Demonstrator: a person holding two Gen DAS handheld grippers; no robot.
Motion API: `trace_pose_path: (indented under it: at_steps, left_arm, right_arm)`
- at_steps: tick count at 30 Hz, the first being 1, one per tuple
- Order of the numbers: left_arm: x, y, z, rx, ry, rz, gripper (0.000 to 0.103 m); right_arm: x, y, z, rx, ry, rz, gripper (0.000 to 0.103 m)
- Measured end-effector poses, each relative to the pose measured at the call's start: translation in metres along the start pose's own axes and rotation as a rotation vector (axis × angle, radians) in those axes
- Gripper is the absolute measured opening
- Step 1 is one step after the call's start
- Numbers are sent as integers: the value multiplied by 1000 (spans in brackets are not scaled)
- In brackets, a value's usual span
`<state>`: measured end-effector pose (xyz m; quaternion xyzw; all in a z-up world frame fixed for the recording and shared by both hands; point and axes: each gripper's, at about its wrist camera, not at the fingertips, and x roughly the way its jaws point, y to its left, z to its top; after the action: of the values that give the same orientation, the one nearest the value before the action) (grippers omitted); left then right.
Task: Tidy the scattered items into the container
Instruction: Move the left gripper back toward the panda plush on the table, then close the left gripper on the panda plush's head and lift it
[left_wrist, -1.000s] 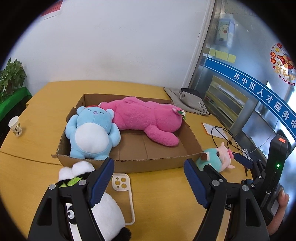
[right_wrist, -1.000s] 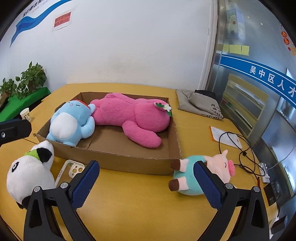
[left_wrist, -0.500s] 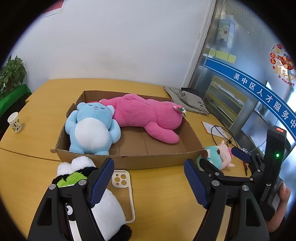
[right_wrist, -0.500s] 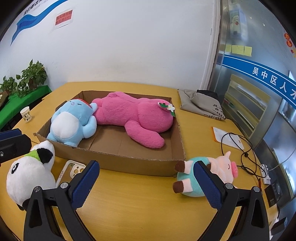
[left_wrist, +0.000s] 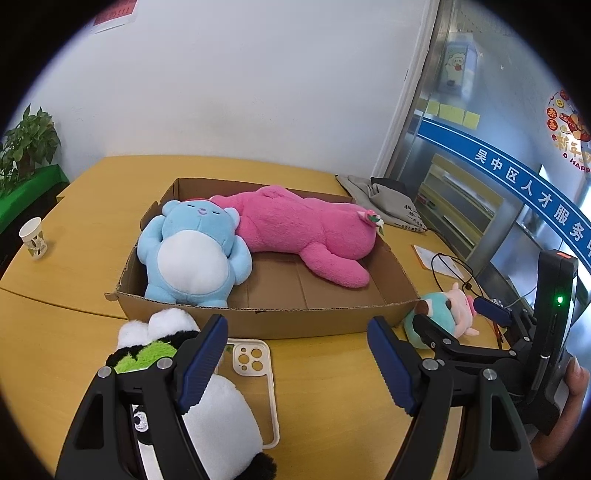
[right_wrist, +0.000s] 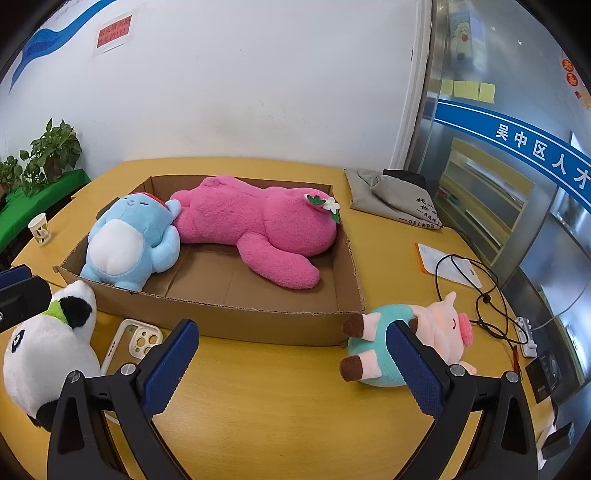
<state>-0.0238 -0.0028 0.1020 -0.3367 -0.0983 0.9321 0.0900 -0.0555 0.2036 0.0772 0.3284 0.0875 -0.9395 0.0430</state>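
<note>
Presently both grippers, left (left_wrist: 295, 354) and right (right_wrist: 291, 362), hover with jaws open; next, grasp the panda (right_wrist: 48, 347) for the box (right_wrist: 258, 317).

Yellow wooden table (right_wrist: 266, 417) carrying a box and loose items

A cardboard box (right_wrist: 258, 321) is sitting mid-table; a panda plush (right_wrist: 44, 354) and phone case (right_wrist: 136, 339) are lying toward the near left, a pig plush (right_wrist: 399, 347) near the box's right corner, a paper cup (right_wrist: 39, 229) at the left edge, and a grey bag (right_wrist: 391, 199), paper (right_wrist: 443, 266) and black cable (right_wrist: 476, 295) are lying along the right edge.

Two plush toys (right_wrist: 207, 236) in box (right_wrist: 258, 317) —
</note>
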Motion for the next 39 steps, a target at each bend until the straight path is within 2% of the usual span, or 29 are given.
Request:
trace_pose_path:
  at_steps: [11, 21, 26, 33, 37, 39]
  left_arm:
    - [2, 9, -3, -15, 12, -1, 78]
    - [-6, 33, -7, -19, 14, -7, 78]
    - [-22, 67, -17, -67, 2, -12, 78]
    - [-21, 118, -36, -151, 64, 37, 78]
    - [-12, 140, -48, -182, 103, 33, 78]
    - [-6, 153, -53, -207, 119, 7, 78]
  right_arm:
    - [2, 6, -1, -3, 7, 15, 103]
    - [8, 16, -4, -9, 22, 74, 103]
    - [6, 39, -5, -62, 13, 219, 103]
    - [1, 105, -12, -161, 47, 586, 103]
    - [3, 144, -24, -231, 81, 693, 103]
    - [7, 161, -31, -266, 105, 726, 103]
